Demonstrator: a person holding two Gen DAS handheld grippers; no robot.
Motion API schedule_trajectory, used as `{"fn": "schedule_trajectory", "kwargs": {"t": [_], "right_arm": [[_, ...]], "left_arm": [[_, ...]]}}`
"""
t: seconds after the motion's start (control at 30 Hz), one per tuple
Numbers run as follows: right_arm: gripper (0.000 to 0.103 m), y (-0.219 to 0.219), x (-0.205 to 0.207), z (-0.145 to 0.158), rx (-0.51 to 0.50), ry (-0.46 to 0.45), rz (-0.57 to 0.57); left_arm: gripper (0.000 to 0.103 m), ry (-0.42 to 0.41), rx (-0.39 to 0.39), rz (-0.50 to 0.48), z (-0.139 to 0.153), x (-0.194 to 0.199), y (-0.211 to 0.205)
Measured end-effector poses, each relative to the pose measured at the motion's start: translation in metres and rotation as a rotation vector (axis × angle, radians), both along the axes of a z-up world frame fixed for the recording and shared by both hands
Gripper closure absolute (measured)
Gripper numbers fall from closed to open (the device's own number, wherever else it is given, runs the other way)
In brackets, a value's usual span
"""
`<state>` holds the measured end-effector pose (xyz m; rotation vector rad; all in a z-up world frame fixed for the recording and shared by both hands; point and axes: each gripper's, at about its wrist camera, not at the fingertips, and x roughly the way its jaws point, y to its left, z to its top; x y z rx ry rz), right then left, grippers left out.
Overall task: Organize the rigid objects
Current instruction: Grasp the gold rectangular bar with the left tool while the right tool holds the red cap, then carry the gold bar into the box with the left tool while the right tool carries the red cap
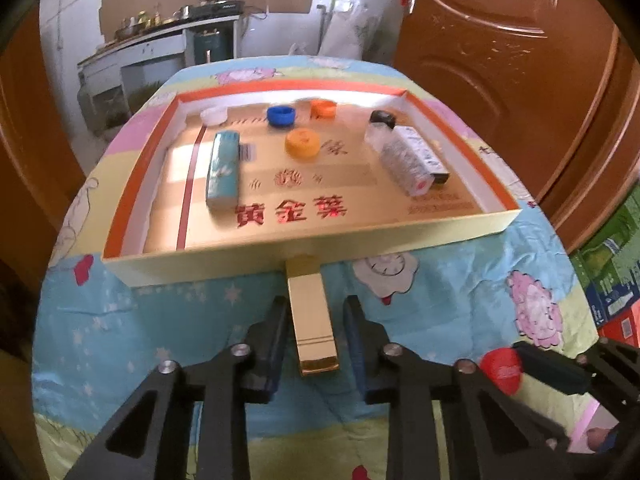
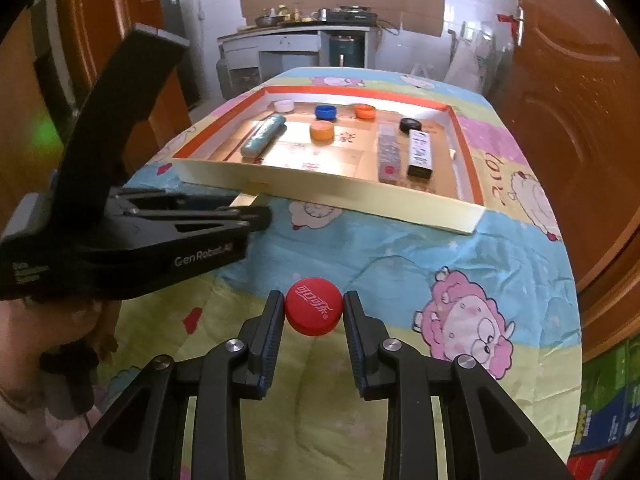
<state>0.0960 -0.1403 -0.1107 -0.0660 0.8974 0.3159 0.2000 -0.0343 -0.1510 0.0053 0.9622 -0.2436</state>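
A shallow cardboard tray (image 1: 280, 254) (image 2: 320, 190) lies on the cartoon-print cloth. It holds a teal box (image 1: 223, 170), blue (image 1: 281, 115), orange (image 1: 303, 142) and white (image 1: 214, 115) caps, a clear bottle (image 1: 404, 156) and a black-ended box (image 2: 420, 154). A gold bar-shaped box (image 1: 312, 316) lies on the cloth before the tray, between the open fingers of my left gripper (image 1: 316, 308), with gaps on both sides. My right gripper (image 2: 314, 312) is shut on a red bottle cap (image 2: 314, 306), also seen in the left wrist view (image 1: 502, 370).
The round table's edge curves close on the left and right. A brown wooden door (image 1: 500, 60) stands at the right. Coloured cartons (image 2: 604, 412) are stacked on the floor at lower right. My left gripper's body (image 2: 132, 232) is at the left in the right wrist view.
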Motion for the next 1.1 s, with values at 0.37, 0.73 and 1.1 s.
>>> {"fn": "schedule_trajectory", "kwargs": {"t": [0.37,0.73,1.1], "right_arm": [[0.072,-0.005,-0.002,0.002,0.029,-0.006,-0.018],[0.072,-0.001,-0.001,0.007,0.030,-0.015,-0.015],[0.072,0.003,0.006,0.023,0.043,-0.057,-0.014]], "left_arm": [[0.085,-0.032,-0.047,0.003,0.005,-0.008,0.011],[0.085,-0.107,-0.076,-0.013,0.031,-0.019,0.016],[0.085,-0.151,-0.099,-0.017,0.051,-0.026,0.023]]}}
